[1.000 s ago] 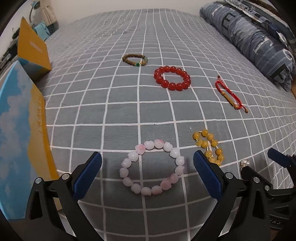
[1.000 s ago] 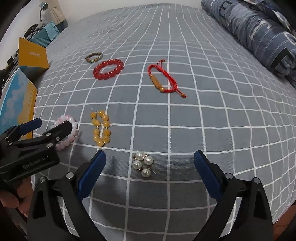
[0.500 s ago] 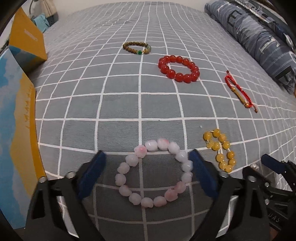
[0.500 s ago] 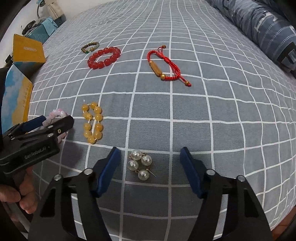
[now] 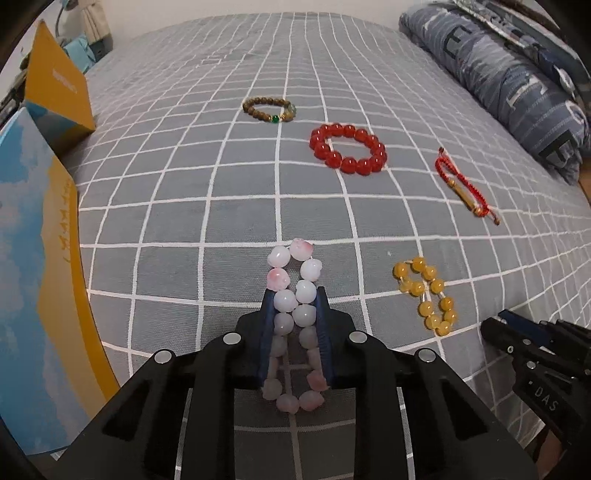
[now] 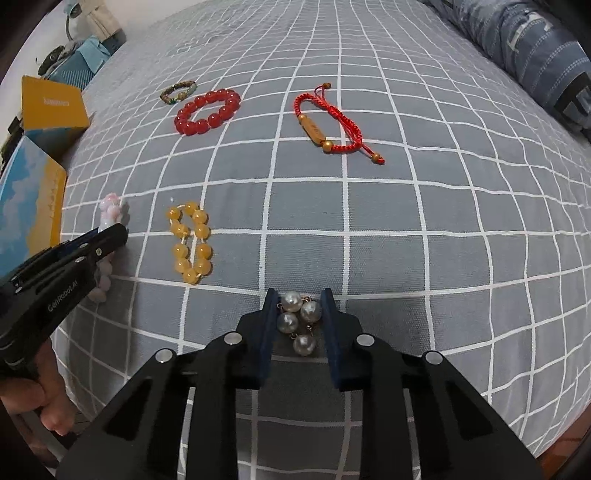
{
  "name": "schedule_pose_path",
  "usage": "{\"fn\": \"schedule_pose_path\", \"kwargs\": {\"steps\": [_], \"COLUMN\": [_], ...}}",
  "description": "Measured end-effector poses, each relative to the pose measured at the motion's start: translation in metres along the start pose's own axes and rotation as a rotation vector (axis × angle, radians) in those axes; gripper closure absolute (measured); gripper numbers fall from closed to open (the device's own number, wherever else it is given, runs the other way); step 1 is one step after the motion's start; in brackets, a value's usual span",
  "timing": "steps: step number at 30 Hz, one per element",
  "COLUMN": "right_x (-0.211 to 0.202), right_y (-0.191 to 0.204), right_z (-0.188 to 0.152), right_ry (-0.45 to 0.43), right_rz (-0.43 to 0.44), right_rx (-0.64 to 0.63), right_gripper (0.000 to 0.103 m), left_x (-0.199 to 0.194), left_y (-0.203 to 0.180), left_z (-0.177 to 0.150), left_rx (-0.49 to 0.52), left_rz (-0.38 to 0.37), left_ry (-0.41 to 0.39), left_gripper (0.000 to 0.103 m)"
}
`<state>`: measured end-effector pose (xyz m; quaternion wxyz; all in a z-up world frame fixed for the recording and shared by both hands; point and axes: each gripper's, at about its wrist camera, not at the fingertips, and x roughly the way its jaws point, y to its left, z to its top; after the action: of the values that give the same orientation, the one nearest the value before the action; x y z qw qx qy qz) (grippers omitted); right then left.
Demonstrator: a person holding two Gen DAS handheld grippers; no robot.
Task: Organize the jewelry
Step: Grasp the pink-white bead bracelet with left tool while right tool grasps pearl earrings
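Bed (image 5: pixel 229 192): grey sheet w/ white grid, fills most of view. Folded blue-grey quilt (image 5: pixel 517 92) at 2 o'clock, printed w/ letters. Wall (image 5: pixel 184 11) pale, at 12. Light dim, indoor. Wood floor strip (image 6: pixel 565 448) at 4.

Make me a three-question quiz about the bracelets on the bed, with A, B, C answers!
1. Where does the yellow bead bracelet lie?
A. Between the pink bead bracelet and the pearl earrings
B. On the pillow
C. Inside the red bead bracelet

2. How many pearls lie between the right gripper's jaws?
A. One
B. Four
C. Nine

3. What is the left gripper doing?
A. Wide open over bare sheet
B. Squeezing the pink bead bracelet
C. Holding the red cord bracelet

Answers:
1. A, the right wrist view shows it between the two.
2. B, four pearls can be counted.
3. B, its jaws have just closed, pinching the loop narrow.
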<state>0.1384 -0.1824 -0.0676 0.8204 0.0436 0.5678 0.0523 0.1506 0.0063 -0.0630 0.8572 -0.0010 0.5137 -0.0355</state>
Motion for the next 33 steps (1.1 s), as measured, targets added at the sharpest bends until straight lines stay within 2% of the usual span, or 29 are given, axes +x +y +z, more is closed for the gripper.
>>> {"fn": "schedule_pose_path", "kwargs": {"steps": [16, 33], "right_x": [-0.018, -0.041], "right_y": [0.001, 0.000], "right_z": [0.001, 0.005], "right_ry": [-0.055, -0.186], "right_rz": [0.013, -0.010], "right_rx": [0.017, 0.029], "right_gripper": [0.081, 0.080], "left_x": [-0.023, -0.054], "left_y": [0.003, 0.000], "left_z": [0.002, 0.003], "left_rx": [-0.019, -0.003], "left_rz": [-0.014, -0.043], "left_ry": [-0.046, -0.143], "left_gripper": [0.082, 0.082]}}
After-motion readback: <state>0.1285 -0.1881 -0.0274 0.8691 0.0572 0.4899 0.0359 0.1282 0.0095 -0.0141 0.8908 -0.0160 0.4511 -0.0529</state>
